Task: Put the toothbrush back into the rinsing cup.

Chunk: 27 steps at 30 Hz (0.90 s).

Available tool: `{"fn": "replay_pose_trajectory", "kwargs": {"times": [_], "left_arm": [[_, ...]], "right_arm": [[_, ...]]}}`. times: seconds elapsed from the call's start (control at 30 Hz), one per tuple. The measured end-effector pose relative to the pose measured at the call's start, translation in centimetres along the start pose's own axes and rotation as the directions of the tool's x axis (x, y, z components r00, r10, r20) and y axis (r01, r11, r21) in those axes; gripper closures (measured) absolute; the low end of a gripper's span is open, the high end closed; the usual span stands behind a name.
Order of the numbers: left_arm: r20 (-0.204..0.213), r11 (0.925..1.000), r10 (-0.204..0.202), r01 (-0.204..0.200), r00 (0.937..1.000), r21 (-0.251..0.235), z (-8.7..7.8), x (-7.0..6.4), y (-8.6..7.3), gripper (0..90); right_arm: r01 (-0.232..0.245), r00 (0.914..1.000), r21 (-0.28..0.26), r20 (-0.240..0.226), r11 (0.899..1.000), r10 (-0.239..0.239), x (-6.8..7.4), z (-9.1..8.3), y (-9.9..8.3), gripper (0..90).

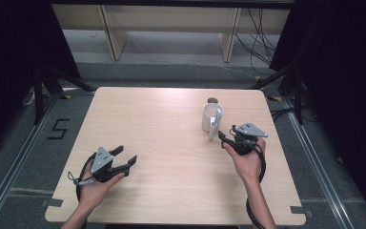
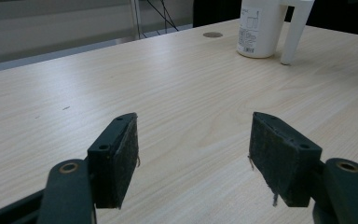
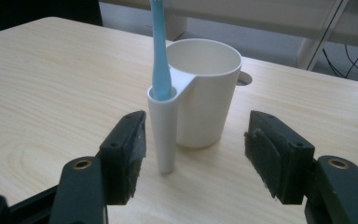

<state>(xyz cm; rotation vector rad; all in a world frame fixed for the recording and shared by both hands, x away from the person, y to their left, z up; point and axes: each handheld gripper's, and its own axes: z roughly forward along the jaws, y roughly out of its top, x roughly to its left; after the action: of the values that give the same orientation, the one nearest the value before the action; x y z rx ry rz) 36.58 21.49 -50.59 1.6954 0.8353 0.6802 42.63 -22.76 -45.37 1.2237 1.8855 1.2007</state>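
Two tongs hovering open over a tabletop, a white cup standing ahead of the right one.

Both tongs are being held above the wooden tabletop (image 1: pixel 171 143) with jaws spread wide and nothing between them: the left tongs (image 1: pixel 125 159) are sitting near the person's front-left area, well apart from the cup, while the right tongs (image 1: pixel 224 139) are pointing at the white cup (image 1: pixel 210 118) from just beside it, not touching it. In the right gripper view the cup (image 3: pixel 209 93) is standing upright, its tubular side holder (image 3: pixel 163 130) resting on the tabletop and carrying a light blue toothbrush handle (image 3: pixel 159 51) upright. In the left gripper view the cup (image 2: pixel 260 28) is showing far off, near a round hole in the tabletop (image 2: pixel 212 34).
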Motion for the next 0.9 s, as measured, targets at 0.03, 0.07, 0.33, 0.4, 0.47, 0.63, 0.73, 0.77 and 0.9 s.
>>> {"fn": "replay_pose_trajectory", "kwargs": {"times": [0.03,0.07,0.33,0.4,0.47,0.63,0.73,0.77,0.9], "left_arm": [[0.0,1.0,-0.001,0.001,1.0,-0.002,0.0,0.0,0.0,32.4],[-0.007,1.0,-0.006,0.006,1.0,0.006,-0.1,-0.1,0.0,32.5],[-0.006,0.9999,-0.008,0.008,1.0,0.008,-0.2,-0.1,0.1,32.5],[-0.012,0.9999,-0.01,0.011,0.9999,0.01,-0.2,-0.1,0.0,32.5],[-0.012,0.9999,-0.009,0.009,0.9999,0.009,-0.2,-0.1,0.0,32.5],[-0.006,1.0,-0.005,0.005,1.0,0.008,-0.1,-0.1,0.0,32.5],[-0.008,0.9999,-0.006,0.006,0.9999,0.014,-0.1,-0.1,0.0,32.5],[-0.007,0.9999,-0.008,0.008,0.9999,0.013,-0.1,-0.2,0.0,32.5],[-0.006,0.9999,-0.007,0.007,1.0,0.012,-0.1,-0.3,0.0,32.5]], "right_arm": [[0.023,0.9997,-0.007,-0.003,1.0,-0.023,-0.3,-0.1,-0.1,38.7],[0.012,0.9999,0.002,-0.002,1.0,-0.012,-0.3,-0.4,-0.2,38.7],[0.019,0.9997,0.01,-0.012,1.0,-0.019,-0.7,-1.7,-1.1,38.9],[0.027,0.9996,-0.002,-0.001,1.0,-0.027,-0.7,-1.9,-1.5,38.9],[0.021,0.9998,0.002,0.001,1.0,-0.021,-0.7,-2.2,-2.0,38.9],[0.024,0.9997,0.015,0.01,1.0,-0.024,-0.9,-2.9,-2.9,38.9],[0.03,0.9995,0.014,0.009,0.999,-0.03,-1.1,-3.3,-3.2,38.6],[0.028,0.9996,0.02,0.005,0.999,-0.028,-1.2,-3.5,-3.4,38.4],[0.033,0.9994,0.037,0.013,0.999,-0.034,-1.4,-4.1,-3.8,37.9]]}}
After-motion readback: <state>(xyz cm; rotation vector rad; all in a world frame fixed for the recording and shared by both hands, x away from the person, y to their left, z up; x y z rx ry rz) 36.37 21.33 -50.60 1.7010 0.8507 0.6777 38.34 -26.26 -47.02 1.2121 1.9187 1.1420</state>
